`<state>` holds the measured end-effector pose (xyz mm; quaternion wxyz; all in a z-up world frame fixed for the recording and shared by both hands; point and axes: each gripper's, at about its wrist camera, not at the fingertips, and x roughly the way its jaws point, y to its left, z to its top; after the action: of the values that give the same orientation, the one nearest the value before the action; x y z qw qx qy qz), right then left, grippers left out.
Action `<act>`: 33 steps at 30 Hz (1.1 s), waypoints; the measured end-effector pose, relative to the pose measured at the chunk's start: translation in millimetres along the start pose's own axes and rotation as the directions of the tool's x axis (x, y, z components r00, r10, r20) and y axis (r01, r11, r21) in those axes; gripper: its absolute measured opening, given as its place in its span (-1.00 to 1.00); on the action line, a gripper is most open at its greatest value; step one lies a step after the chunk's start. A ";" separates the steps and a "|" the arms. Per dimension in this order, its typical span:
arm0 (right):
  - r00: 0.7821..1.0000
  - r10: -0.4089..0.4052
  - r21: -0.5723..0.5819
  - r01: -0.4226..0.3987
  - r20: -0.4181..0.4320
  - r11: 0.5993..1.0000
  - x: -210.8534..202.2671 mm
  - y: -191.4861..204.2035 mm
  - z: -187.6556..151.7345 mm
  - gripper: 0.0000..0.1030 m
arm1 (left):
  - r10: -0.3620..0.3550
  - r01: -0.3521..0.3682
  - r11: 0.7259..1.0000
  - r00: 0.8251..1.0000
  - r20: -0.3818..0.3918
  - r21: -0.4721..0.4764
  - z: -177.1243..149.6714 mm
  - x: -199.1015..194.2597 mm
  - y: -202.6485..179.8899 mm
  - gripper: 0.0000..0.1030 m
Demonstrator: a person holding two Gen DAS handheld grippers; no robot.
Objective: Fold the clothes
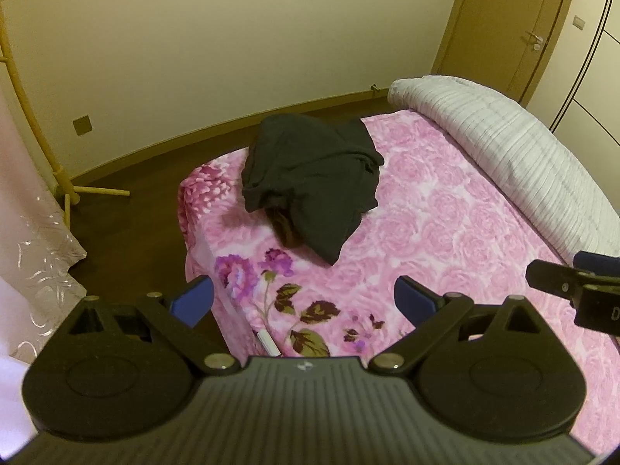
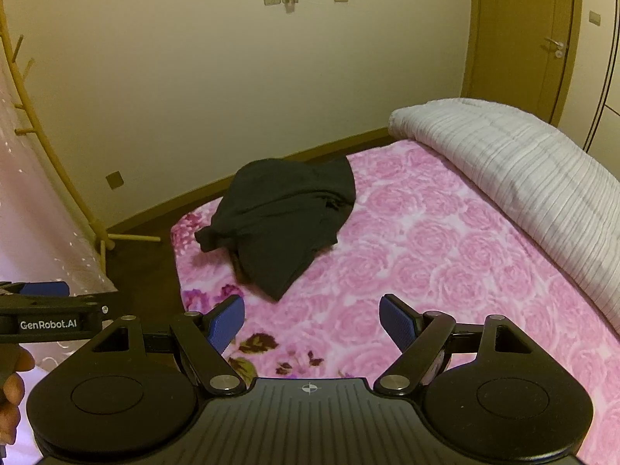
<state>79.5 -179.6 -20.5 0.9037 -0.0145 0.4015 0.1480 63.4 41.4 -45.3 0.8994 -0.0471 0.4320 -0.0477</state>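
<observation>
Only right view shows a hand (image 2: 13,395), both grippers (image 1: 304,302) (image 2: 312,323) spread, dark garment (image 1: 310,182), perhaps crumpled.

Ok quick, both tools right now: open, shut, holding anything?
Left tool: open, empty, above the bed corner.
Right tool: open, empty, short of the dark clothes.

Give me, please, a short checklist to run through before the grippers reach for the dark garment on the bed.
1. Left gripper open and empty: ok.
2. Right gripper open and empty: ok.
3. Dark garment within view of both cameras: ok.
4. Garment lying flat, ready to fold: not ok, it is crumpled in a heap.
5. Bare pink bedspread beside it for spreading: ok.
6. Sleeves or collar identifiable: cannot tell.
</observation>
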 end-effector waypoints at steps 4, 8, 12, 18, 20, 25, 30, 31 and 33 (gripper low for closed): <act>1.000 0.001 -0.009 -0.001 -0.010 1.000 2.0 0.0 0.0 0.55 | -0.002 0.002 1.000 1.000 -0.007 -0.009 0.6 4.3 -0.2 0.91; 1.000 0.004 -0.013 -0.005 -0.013 1.000 2.7 -8.1 1.6 0.55 | -0.001 0.000 1.000 1.000 -0.003 -0.019 -0.4 3.1 -5.8 0.91; 1.000 0.025 -0.015 -0.025 -0.012 1.000 4.2 -16.4 5.0 0.55 | 0.031 -0.030 0.999 0.999 0.010 -0.035 -2.3 -4.7 -12.5 0.91; 0.995 0.091 -0.026 -0.090 0.031 0.996 3.0 -26.9 17.9 0.55 | 0.077 -0.075 0.996 0.995 0.056 -0.044 2.9 -20.9 -23.9 0.91; 0.994 0.104 -0.026 -0.103 0.042 0.994 5.3 -31.3 20.7 0.55 | 0.082 -0.079 0.996 0.994 0.073 -0.044 4.2 -23.6 -27.1 0.90; 0.992 0.125 0.001 -0.125 0.036 0.992 15.1 -38.2 27.8 0.55 | 0.085 -0.083 0.996 0.994 0.062 -0.038 8.4 -20.6 -28.2 0.90; 0.992 0.124 0.005 -0.124 0.029 0.992 34.7 -35.1 39.5 0.55 | 0.086 -0.084 0.996 0.995 0.048 -0.027 22.3 0.0 -17.8 0.91; 0.992 0.120 0.009 -0.120 0.025 0.993 41.1 -34.3 41.5 0.55 | 0.081 -0.080 0.997 0.996 0.044 -0.024 25.9 6.1 -14.7 0.91; 0.994 0.110 0.016 -0.110 0.013 0.994 56.0 -32.0 46.7 0.55 | 0.063 -0.063 0.998 0.997 0.032 -0.009 36.6 24.1 -8.4 0.90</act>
<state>157.6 -189.1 -32.8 0.8968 0.0161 0.3972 0.1942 106.6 31.6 -40.0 0.9071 -0.0380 0.4188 -0.0167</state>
